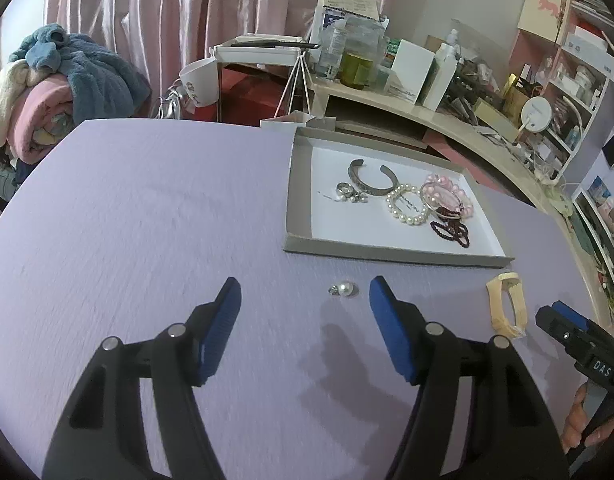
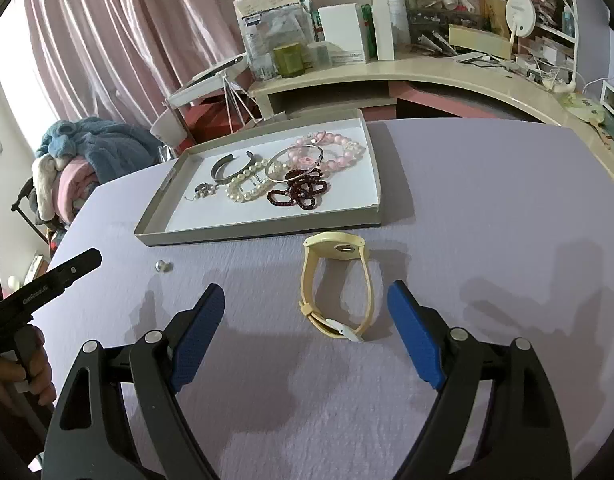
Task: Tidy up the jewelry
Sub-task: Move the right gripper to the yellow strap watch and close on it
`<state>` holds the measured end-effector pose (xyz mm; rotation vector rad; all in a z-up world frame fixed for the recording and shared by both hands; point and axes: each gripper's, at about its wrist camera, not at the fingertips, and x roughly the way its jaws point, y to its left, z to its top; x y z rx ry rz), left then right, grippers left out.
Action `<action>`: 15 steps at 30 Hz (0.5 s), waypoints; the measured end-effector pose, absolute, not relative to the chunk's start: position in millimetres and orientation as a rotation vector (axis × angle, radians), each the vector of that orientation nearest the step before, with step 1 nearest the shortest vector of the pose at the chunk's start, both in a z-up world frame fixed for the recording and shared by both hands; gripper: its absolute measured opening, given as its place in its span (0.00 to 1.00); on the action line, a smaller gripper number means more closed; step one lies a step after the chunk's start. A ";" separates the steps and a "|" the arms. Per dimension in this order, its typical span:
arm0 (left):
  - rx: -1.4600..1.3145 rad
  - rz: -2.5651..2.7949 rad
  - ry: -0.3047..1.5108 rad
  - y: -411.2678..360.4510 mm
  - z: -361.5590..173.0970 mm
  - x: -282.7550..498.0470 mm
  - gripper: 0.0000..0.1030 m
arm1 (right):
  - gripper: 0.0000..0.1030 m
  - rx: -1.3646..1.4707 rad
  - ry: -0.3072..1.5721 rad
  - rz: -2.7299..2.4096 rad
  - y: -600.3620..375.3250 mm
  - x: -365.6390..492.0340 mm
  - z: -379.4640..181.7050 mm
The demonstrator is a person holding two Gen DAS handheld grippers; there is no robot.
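A grey tray [image 1: 391,254] [image 2: 251,232] with a white floor holds a silver cuff [image 1: 371,180], a pearl bracelet [image 1: 407,208] [image 2: 247,186], pink beads [image 1: 451,196] [image 2: 335,152], dark red beads [image 1: 451,228] [image 2: 299,192], a thin silver bangle [image 2: 295,164] and rings [image 1: 349,194]. A pearl earring [image 1: 345,290] [image 2: 163,266] lies on the lilac table in front of the tray. A cream watch [image 1: 507,304] [image 2: 339,284] lies to its right. My left gripper [image 1: 305,292] is open, the earring just ahead between its tips. My right gripper [image 2: 305,300] is open around the watch.
The lilac table [image 1: 147,220] [image 2: 487,220] has a cluttered cream desk [image 2: 387,74] behind it, with bottles and boxes. Folded blankets [image 1: 47,92] pile up at the far left before pink curtains. Shelves [image 1: 579,92] stand at the right.
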<state>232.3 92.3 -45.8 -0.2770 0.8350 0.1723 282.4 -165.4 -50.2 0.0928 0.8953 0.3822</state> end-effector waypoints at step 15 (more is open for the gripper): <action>-0.272 0.154 0.870 84.1 -56.7 237.2 0.67 | 0.83 0.100 0.935 0.357 -168.1 286.4 -62.3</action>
